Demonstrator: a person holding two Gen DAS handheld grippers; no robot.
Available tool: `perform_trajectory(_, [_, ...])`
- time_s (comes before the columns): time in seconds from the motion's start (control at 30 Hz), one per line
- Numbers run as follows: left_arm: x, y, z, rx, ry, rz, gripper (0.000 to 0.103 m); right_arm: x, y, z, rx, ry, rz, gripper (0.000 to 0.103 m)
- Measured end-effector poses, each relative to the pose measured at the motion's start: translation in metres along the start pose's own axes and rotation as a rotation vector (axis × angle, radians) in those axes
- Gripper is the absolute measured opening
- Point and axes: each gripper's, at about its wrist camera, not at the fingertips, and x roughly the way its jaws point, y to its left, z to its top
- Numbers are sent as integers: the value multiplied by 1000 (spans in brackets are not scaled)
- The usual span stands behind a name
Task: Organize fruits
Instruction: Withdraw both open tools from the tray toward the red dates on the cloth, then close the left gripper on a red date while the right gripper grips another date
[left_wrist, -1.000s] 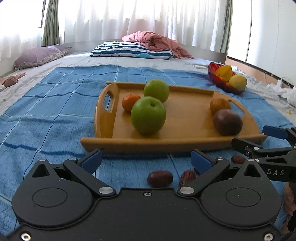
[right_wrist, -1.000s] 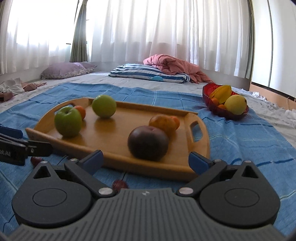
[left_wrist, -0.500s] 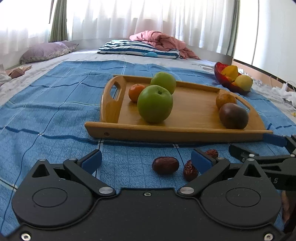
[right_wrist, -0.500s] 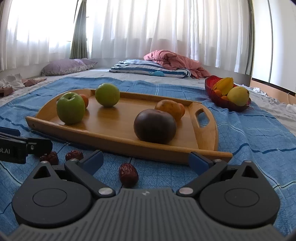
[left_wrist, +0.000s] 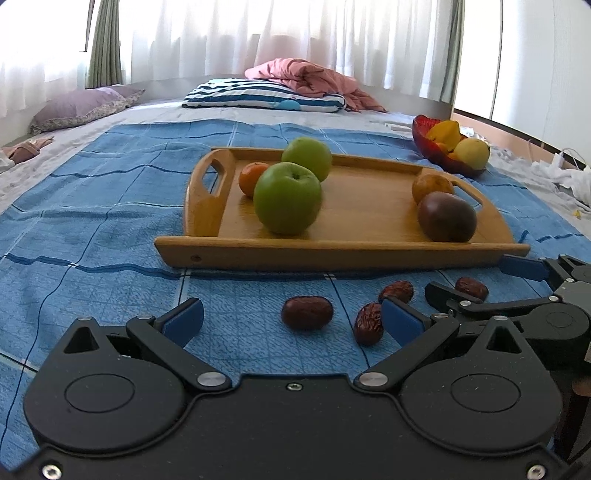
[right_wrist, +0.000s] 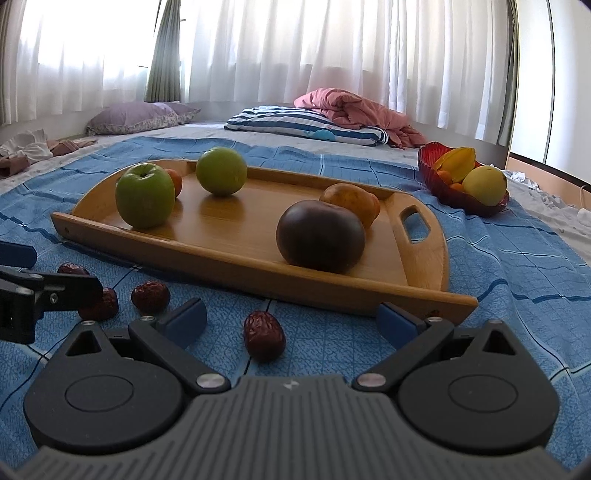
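Note:
A wooden tray (left_wrist: 369, 218) (right_wrist: 236, 225) lies on a blue cloth. It holds two green apples (left_wrist: 287, 198) (right_wrist: 144, 195), a small orange (left_wrist: 252, 178), an orange-brown fruit (right_wrist: 351, 203) and a dark purple fruit (left_wrist: 447, 217) (right_wrist: 320, 236). Several red dates lie on the cloth before the tray; one date (left_wrist: 307, 312) sits ahead of my open, empty left gripper (left_wrist: 291, 319), another date (right_wrist: 264, 340) between the fingers of my open, empty right gripper (right_wrist: 291, 319). The right gripper also shows at the right of the left wrist view (left_wrist: 524, 291).
A red bowl (left_wrist: 428, 142) (right_wrist: 436, 177) with yellow fruit stands beyond the tray at the right. A striped pillow (left_wrist: 266, 96), a pink blanket (right_wrist: 354, 110) and a purple pillow (left_wrist: 85, 109) lie at the back. Curtains cover the window.
Both grippers have drawn back from the tray and risen. More dates on the cloth have come into view in front of the tray. Both stay open.

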Motion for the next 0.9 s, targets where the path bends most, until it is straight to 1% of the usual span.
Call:
perform_trajectory(0.17, [-5, -4, -3, 3, 19, -23, 95, -3, 2, -2, -15, -22, 9, 103])
perform_trajectory(0.27, [-10, -7, -7, 18, 27, -22, 86, -6, 3, -2, -25, -32, 15, 103])
perform_trajectory(0.37, [-13, -11, -8, 24, 33, -23, 76, -10, 4, -3, -31, -42, 23, 98])
perform_trajectory(0.4, [-14, -11, -8, 21, 36, -26, 72, -10, 4, -3, -32, -41, 26, 96])
perform_trajectory(0.43, [-16, -13, -8, 18, 39, -29, 70, -11, 4, -2, -32, -38, 29, 95])
perform_trajectory(0.53, [-22, -15, -7, 6, 38, -44, 70, -14, 3, 1, -33, -21, 60, 92])
perform_trajectory(0.6, [-27, -17, -6, 6, 32, -57, 69, -20, 0, 4, -17, -28, 91, 92])
perform_trajectory(0.67, [-32, -20, -5, 12, 23, -69, 67, -25, -3, 4, -1, -24, 113, 88])
perform_trajectory(0.73, [-34, -23, -4, 19, 19, -77, 64, -27, -4, 2, 3, -9, 116, 84])
perform_trajectory(0.8, [-32, -27, -4, 25, 18, -77, 64, -28, -4, -2, -5, 3, 107, 78])
perform_trajectory(0.9, [-29, -33, -3, 34, 18, -63, 64, -31, -4, -6, -9, 0, 92, 75])
